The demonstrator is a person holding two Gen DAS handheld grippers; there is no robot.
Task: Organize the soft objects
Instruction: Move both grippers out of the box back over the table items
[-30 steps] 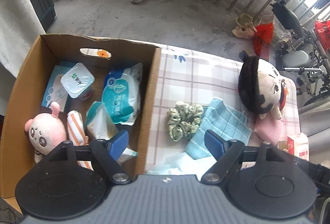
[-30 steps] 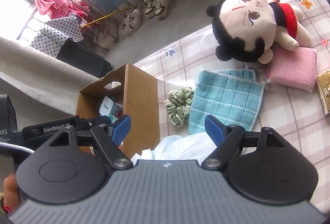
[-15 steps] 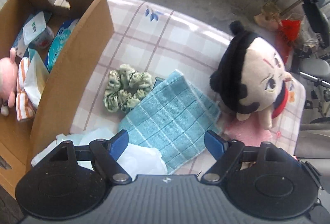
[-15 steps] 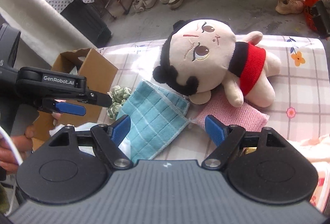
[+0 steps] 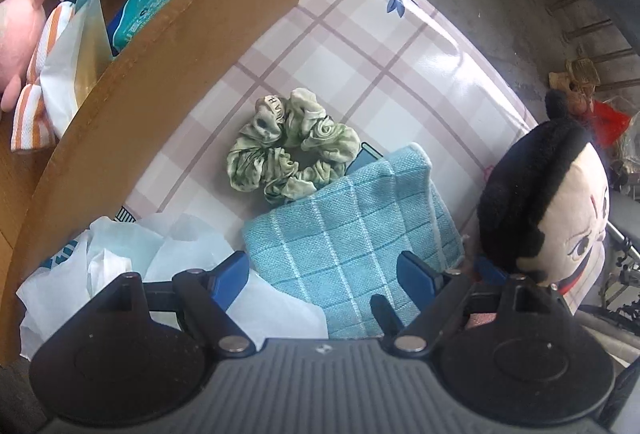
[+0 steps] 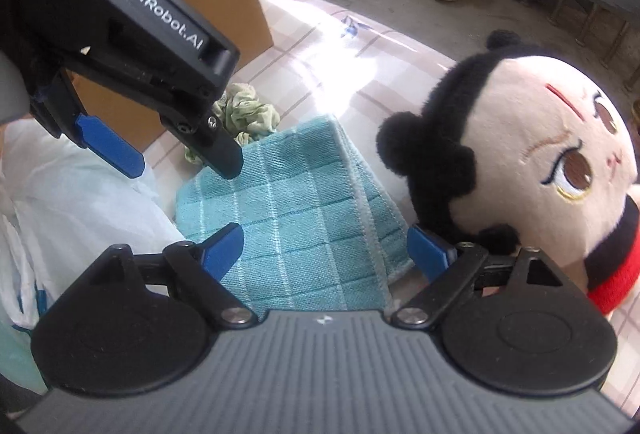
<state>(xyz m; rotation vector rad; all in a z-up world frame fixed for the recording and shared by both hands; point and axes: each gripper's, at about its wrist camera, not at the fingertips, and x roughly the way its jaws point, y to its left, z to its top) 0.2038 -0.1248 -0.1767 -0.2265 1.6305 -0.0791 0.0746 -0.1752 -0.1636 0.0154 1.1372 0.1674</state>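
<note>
Both grippers hang over the folded teal cloth (image 5: 352, 234) on the plaid surface (image 5: 360, 46) beside the box (image 5: 168, 74), left gripper (image 5: 324, 270) jaws released & empty, right gripper (image 6: 324, 250) jaws opening w/ nothing gripped, prob. to straddle it.

A folded teal checked cloth (image 5: 352, 234) is lying flat on the plaid tabletop (image 5: 360, 46). A green scrunchie (image 5: 288, 150) is resting against its far edge. A plush doll (image 6: 532, 162) with black hair and a red collar is lying on its side just beside the cloth.
</note>
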